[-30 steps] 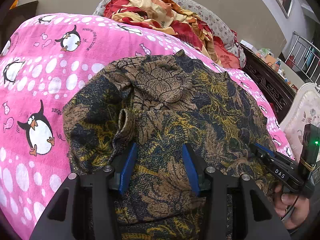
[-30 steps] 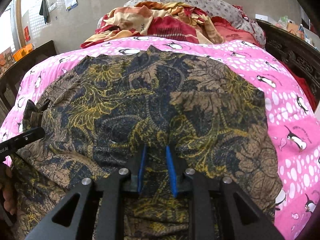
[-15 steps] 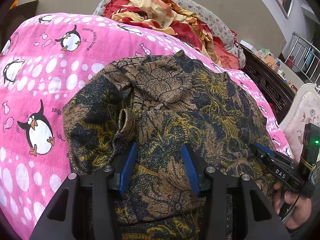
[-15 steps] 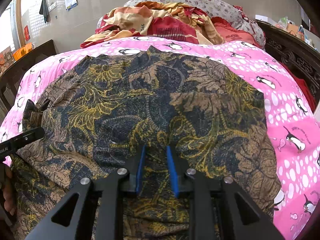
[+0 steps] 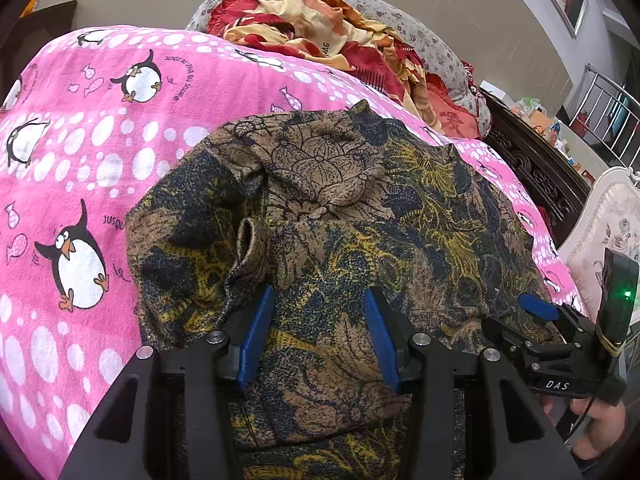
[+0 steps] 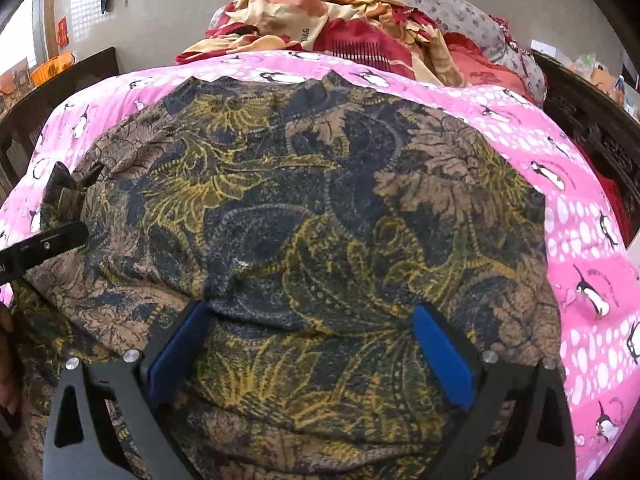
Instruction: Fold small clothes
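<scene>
Both claws sit at the near edge of the patterned garment (image 6: 320, 220) on the pink penguin sheet (image 5: 80, 160): the right gripper (image 6: 312, 344) is opening and letting the cloth go, the left gripper (image 5: 320, 336) stands part-open over a fold with nothing visibly pinched, so a fold seems just laid and a fresh edge grip is probably next.

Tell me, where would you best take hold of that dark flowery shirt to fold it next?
Probably the small sleeve cuff on the patterned garment. It stands up in a little loop off the flat cloth on the pink penguin sheet, so the left tongs, just below it in the left view, could come from the near edge and pinch it; elsewhere the fabric lies smooth.
</scene>
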### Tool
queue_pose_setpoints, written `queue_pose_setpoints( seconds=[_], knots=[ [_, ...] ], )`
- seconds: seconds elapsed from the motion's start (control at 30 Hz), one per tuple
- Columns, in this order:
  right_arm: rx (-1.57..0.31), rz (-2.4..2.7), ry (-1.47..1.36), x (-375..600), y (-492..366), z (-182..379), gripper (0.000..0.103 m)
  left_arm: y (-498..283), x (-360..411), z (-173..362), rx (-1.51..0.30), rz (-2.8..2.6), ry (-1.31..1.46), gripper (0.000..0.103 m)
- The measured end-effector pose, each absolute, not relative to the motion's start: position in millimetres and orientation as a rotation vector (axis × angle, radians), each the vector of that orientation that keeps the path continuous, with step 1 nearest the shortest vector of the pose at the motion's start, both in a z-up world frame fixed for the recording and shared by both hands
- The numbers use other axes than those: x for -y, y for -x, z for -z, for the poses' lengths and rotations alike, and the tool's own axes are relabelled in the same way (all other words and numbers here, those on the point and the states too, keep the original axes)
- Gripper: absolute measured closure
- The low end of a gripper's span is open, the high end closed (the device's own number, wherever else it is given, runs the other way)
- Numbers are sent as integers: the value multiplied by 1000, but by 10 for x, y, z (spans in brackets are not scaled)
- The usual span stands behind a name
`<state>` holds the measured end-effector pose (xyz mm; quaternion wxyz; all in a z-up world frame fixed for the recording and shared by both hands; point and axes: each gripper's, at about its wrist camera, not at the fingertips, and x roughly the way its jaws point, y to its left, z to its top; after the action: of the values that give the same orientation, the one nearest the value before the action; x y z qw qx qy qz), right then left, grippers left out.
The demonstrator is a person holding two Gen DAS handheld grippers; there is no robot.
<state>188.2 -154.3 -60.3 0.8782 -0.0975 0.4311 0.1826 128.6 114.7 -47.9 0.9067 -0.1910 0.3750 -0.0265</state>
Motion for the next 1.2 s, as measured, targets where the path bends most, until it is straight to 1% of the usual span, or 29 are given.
queue_pose_setpoints(
  seconds=[0.27, 0.47, 0.5, 0.57, 0.6, 0.63, 0.77, 1.03, 1.2],
  knots=[
    [-901, -368, 223, 1500, -1852, 600, 0, -1287, -1145, 480, -774, 55, 394, 76],
    [-909, -387, 186, 1552, -1877, 613, 0, -1292, -1138, 476, -779, 50, 384, 76],
    [-910, -386, 187, 1545, -1878, 621, 0, -1290, -1133, 466, -780, 51, 381, 75],
    [-907, -381, 196, 1532, -1866, 628, 0, -1301, -1114, 457, -782, 68, 375, 68],
    [-907, -382, 196, 1534, -1877, 630, 0, -1307, -1101, 452, -781, 86, 373, 61],
    [-908, -384, 191, 1537, -1876, 631, 0, -1311, -1089, 448, -781, 97, 370, 58],
    [-908, -386, 188, 1535, -1877, 634, 0, -1321, -1051, 440, -786, 99, 356, 55],
    [-906, -390, 180, 1544, -1878, 634, 0, -1341, -1044, 443, -786, 129, 368, 47],
    [-906, -388, 184, 1546, -1886, 638, 0, -1353, -1035, 445, -788, 134, 366, 45]
  ],
)
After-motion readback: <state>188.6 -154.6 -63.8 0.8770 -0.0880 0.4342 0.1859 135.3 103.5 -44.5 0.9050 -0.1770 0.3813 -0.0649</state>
